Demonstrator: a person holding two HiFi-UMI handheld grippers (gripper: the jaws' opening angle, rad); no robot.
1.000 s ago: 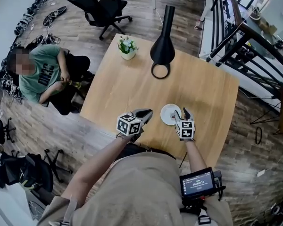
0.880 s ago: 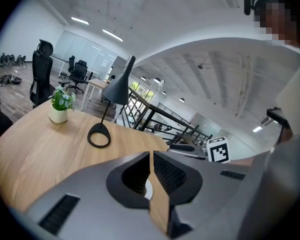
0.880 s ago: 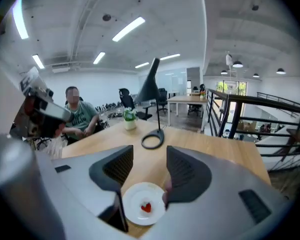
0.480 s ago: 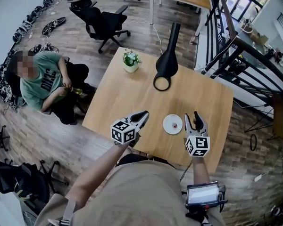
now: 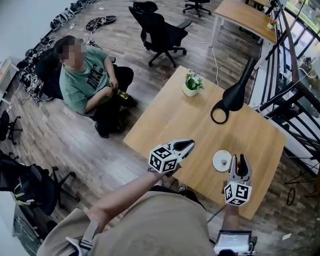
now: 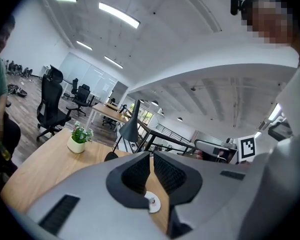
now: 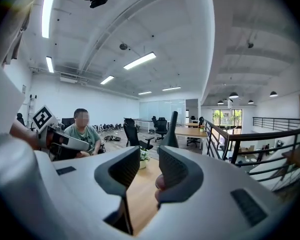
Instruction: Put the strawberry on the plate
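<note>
A small white plate [image 5: 222, 160] lies near the front right of the wooden table [image 5: 176, 121], with the red strawberry [image 5: 224, 165] resting on it. Below the jaws in the left gripper view, the plate [image 6: 154, 204] and strawberry [image 6: 151, 200] show again. My right gripper [image 5: 239, 165] hangs just right of the plate, lifted off the table. Its jaws have just been closing, but a gap remains with nothing between them [image 7: 149, 160]. My left gripper [image 5: 188, 143] hovers left of the plate, above the table, jaws together and empty [image 6: 151, 160].
A black lamp [image 5: 234, 96] and a potted plant [image 5: 191, 83] stand at the table's far side. A person in a green shirt [image 5: 88, 79] sits on the floor to the left. Office chairs [image 5: 162, 28] stand beyond, and a railing [image 5: 296, 97] runs along the right.
Both grippers have risen off the table and the right one has drawn back from the plate. Its jaws are narrower. The strawberry stays on the plate. The head view has swung left.
</note>
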